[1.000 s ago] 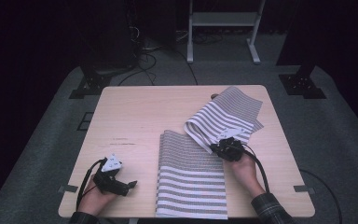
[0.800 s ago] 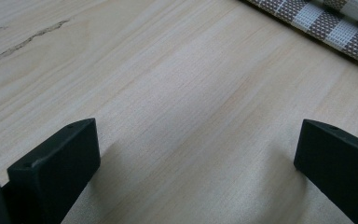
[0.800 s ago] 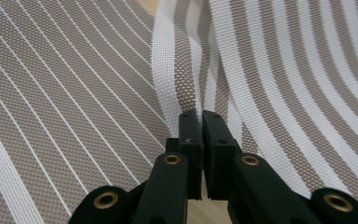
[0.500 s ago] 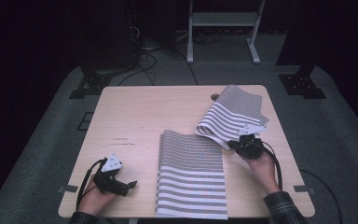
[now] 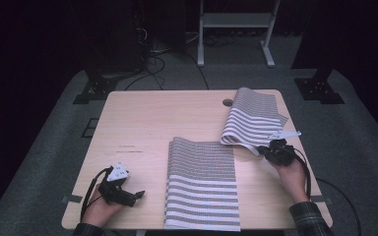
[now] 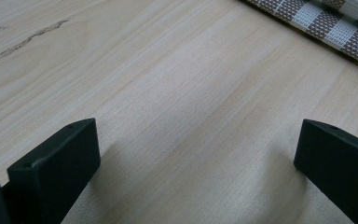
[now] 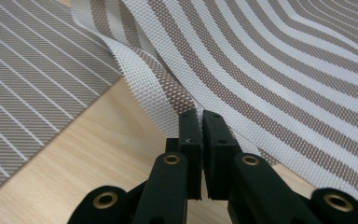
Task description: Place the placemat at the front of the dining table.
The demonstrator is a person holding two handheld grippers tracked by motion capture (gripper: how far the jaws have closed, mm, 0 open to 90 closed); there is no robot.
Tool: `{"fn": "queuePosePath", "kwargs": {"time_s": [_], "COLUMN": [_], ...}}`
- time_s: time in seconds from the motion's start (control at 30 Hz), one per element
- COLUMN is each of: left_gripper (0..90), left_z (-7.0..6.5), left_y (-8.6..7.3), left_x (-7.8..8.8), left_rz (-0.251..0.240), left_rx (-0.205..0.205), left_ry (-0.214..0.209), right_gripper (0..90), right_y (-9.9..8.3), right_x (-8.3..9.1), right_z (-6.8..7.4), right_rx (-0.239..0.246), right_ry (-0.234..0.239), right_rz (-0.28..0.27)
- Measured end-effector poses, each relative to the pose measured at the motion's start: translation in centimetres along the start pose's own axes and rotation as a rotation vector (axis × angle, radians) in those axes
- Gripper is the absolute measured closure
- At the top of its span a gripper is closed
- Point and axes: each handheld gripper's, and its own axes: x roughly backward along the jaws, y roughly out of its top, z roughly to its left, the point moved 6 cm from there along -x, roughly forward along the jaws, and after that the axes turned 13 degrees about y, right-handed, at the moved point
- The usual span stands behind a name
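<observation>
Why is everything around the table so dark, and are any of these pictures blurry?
High view: light falls on the table alone, the room behind is near black, and the image is soft. Left gripper view: the wood is sharp, the left claw casts faint shadows. Right gripper view: the striped mat shows a crisp weave, evenly lit, without glare.

A light wooden table (image 5: 147,123) on grey carpet (image 5: 54,147), a white stand (image 5: 234,22) behind, perhaps against darkness.

A white metal stand (image 5: 234,27) and cables (image 5: 152,51) sit beyond the table (image 5: 142,123).
</observation>
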Motion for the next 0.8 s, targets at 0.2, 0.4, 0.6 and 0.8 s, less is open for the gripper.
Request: {"fn": "queuePosePath", "kwargs": {"time_s": [0.2, 0.4, 0.6, 0.8], "left_gripper": [0.0, 0.0, 0.0, 0.0], "left_z": [0.0, 0.0, 0.0, 0.0], "left_y": [0.0, 0.0, 0.0, 0.0], "left_x": [0.0, 0.0, 0.0, 0.0], "left_rz": [-0.001, 0.0, -0.001, 0.0], "left_rx": [0.0, -0.002, -0.002, -0.001], "left_ry": [0.0, 0.001, 0.0, 0.0], "right_gripper": [86.4, 83.5, 70.1, 61.9], "right_y": [-0.6, -1.1, -0.4, 0.5], "right_x": [0.8, 1.5, 2.1, 2.4], "right_z": [-1.7, -2.8, -2.4, -2.3], "right_rx": [-0.03, -0.058, -0.069, -0.064], "right_ry": [-0.045, -0.06, -0.027, -0.036], "right_rz": [0.002, 0.002, -0.033, -0.064]}}
